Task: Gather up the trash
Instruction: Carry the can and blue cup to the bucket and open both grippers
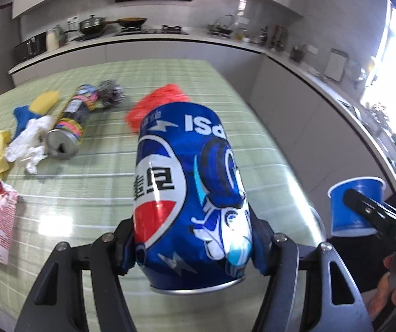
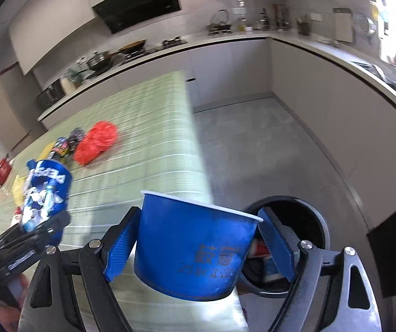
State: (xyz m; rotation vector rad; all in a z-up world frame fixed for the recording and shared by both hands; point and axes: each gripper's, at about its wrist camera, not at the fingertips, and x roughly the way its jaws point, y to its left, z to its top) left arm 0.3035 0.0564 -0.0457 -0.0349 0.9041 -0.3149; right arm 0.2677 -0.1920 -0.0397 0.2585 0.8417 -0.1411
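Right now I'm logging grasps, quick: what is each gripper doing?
Left gripper: jaws shut on the blue Pepsi aluminium can.
Right gripper: jaws shut on the blue paper cup, beside the black trash bin.

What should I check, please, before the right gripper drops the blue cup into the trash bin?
1. Right gripper holds the blue paper cup on both sides: ok.
2. Trash bin is open at the top: ok, there is trash inside already.
3. Cup is over the bin opening: not ok, the bin is behind and to the right of the cup.
4. Left gripper holds the Pepsi can firmly: ok.
5. Left gripper is away from the path to the bin: ok, it is on the far left in the right wrist view.
6. Bin has enough room for the cup: cannot tell.
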